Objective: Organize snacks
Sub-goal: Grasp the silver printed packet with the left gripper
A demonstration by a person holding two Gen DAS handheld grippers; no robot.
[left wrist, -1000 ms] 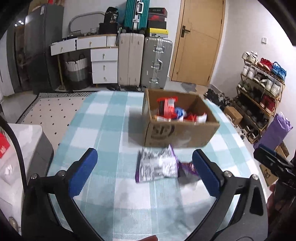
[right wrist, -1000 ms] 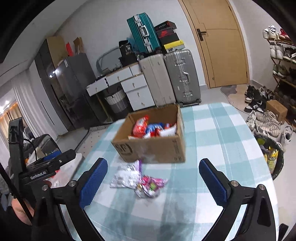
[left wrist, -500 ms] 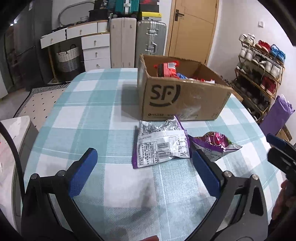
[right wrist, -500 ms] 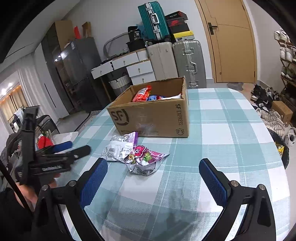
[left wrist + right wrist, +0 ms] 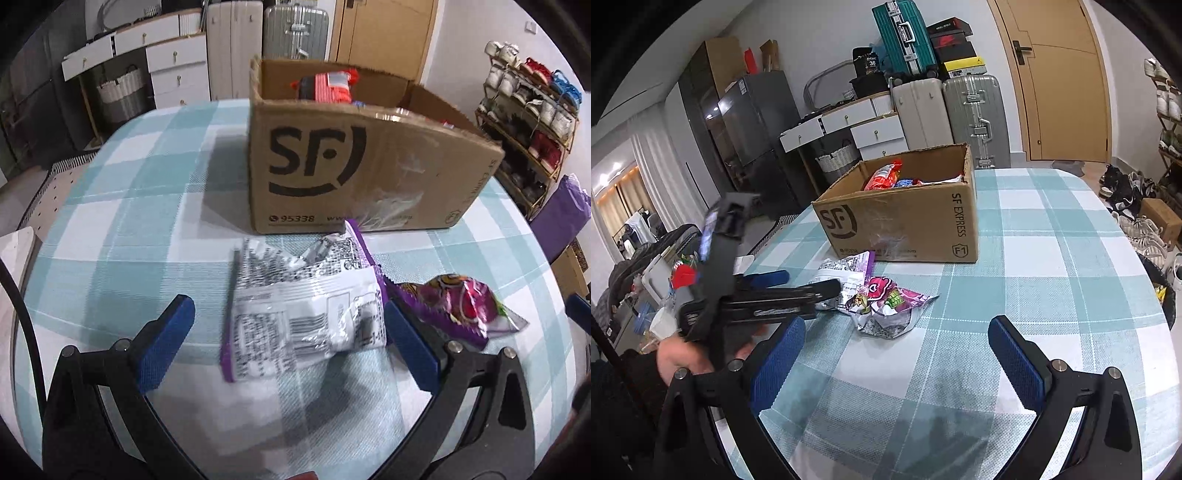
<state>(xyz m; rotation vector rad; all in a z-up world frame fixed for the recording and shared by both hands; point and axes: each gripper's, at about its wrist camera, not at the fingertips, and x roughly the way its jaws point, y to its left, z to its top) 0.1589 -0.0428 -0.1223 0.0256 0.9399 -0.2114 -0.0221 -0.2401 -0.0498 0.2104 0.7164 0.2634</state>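
An open cardboard SF box holds several snack packs, one of them red. In front of it on the checked tablecloth lie a silver and purple snack bag and a pink and purple snack bag. My left gripper is open low over the table, its fingers on either side of the silver bag. It also shows in the right wrist view, reaching toward the bags. My right gripper is open and empty, nearer than the pink bag.
The round table has its edge on all sides. Beyond it stand suitcases, white drawers, a wooden door and a shoe rack. A purple bag sits off the table's right.
My left gripper has moved forward and down to the silver bag, which now lies between its fingers. My right gripper has come lower and a little closer to the bags.
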